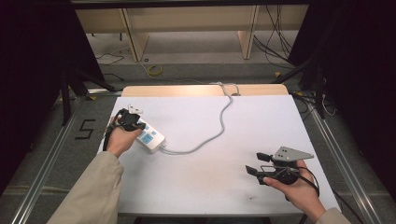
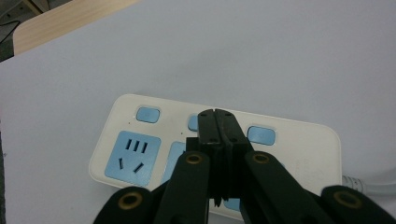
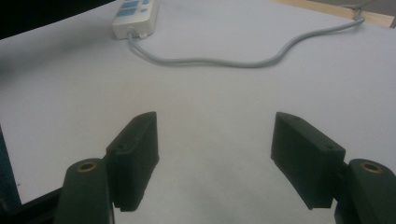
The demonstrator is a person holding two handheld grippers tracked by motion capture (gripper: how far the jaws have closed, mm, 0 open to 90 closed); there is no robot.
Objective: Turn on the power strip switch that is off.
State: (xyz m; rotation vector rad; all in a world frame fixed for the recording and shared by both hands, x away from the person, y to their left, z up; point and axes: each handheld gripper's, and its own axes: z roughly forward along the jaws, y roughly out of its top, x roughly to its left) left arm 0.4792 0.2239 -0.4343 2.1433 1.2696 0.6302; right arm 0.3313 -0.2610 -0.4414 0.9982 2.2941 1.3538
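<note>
A white power strip (image 1: 152, 137) with blue sockets and blue switch buttons lies at the left of the white table. My left gripper (image 1: 136, 125) is over it, shut with nothing between its jaws. In the left gripper view the closed tips (image 2: 217, 117) point down at the strip (image 2: 130, 116), beside its middle blue button (image 2: 193, 122); whether they touch it I cannot tell. My right gripper (image 1: 256, 163) is held near the table's front right, open and empty. In the right gripper view its jaws (image 3: 217, 140) stand wide apart above bare table, far from the strip (image 3: 133, 16).
The strip's grey cable (image 1: 219, 126) curves across the middle of the table (image 1: 261, 121) and runs off its far edge; it also crosses the right gripper view as the cable (image 3: 233, 62). A wooden board (image 1: 187, 90) borders the table at the back. Metal rails flank both sides.
</note>
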